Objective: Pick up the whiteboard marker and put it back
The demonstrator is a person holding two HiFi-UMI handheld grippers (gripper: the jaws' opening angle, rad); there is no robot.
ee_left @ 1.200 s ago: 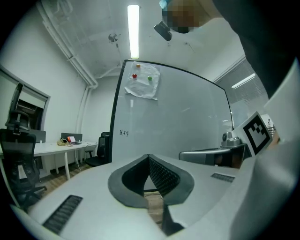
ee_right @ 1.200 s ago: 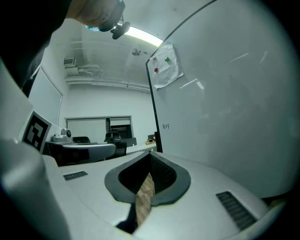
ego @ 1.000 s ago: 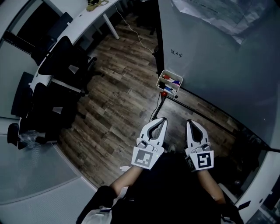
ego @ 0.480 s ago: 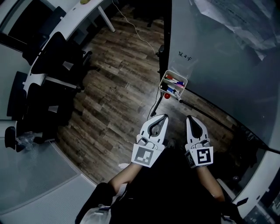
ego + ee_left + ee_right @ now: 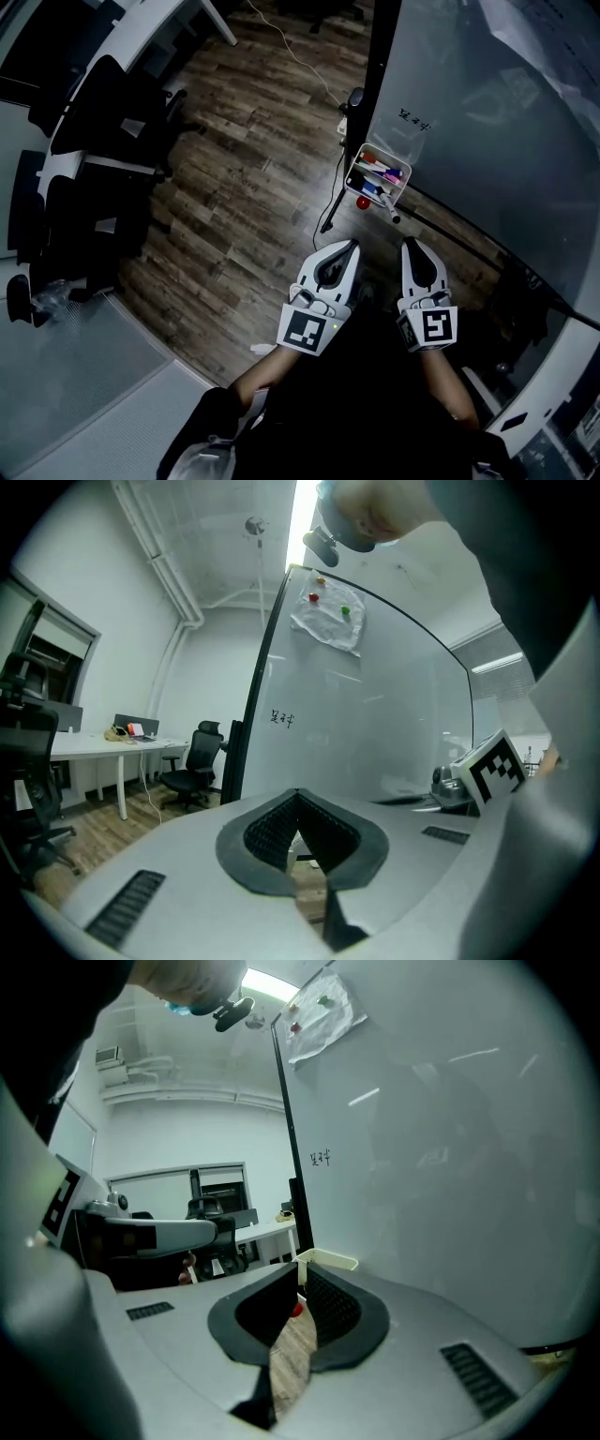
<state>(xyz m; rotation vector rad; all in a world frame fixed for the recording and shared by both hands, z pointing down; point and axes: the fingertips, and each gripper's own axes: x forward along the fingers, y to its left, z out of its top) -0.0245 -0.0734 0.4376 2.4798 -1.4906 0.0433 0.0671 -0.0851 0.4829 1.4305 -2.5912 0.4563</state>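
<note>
Whiteboard markers (image 5: pixel 379 176) in tray (image 5: pixel 352 167), head view only

Two grippers are counted, the left gripper (image 5: pixel 343 249) and the right gripper (image 5: pixel 413 246), along with one whiteboard (image 5: pixel 487 141), one white tray (image 5: pixel 351 174) of several markers (image 5: pixel 377 172) too small to be numbered, one red round object (image 5: pixel 363 202) and at least two black chairs (image 5: pixel 112 94).
</note>
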